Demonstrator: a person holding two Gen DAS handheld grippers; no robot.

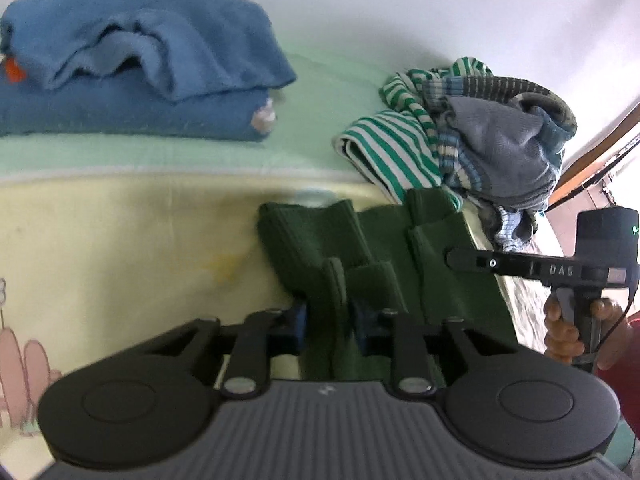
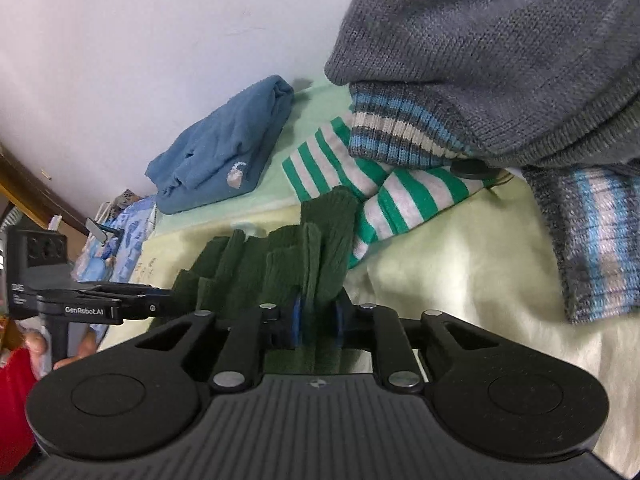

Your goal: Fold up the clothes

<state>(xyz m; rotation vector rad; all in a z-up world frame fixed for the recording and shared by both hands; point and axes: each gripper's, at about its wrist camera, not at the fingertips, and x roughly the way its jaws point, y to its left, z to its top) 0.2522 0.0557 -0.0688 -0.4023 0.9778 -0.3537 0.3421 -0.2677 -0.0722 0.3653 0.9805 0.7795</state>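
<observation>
Both the left gripper (image 1: 329, 322) and the right gripper (image 2: 318, 316) are clamped on the bunched green garment (image 1: 384, 256) lying on the yellow sheet (image 1: 120, 248).

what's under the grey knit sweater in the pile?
Under the grey knit sweater a green-and-white striped garment pokes out, lying on the pale yellow sheet. Anything deeper in the pile is covered.
</observation>
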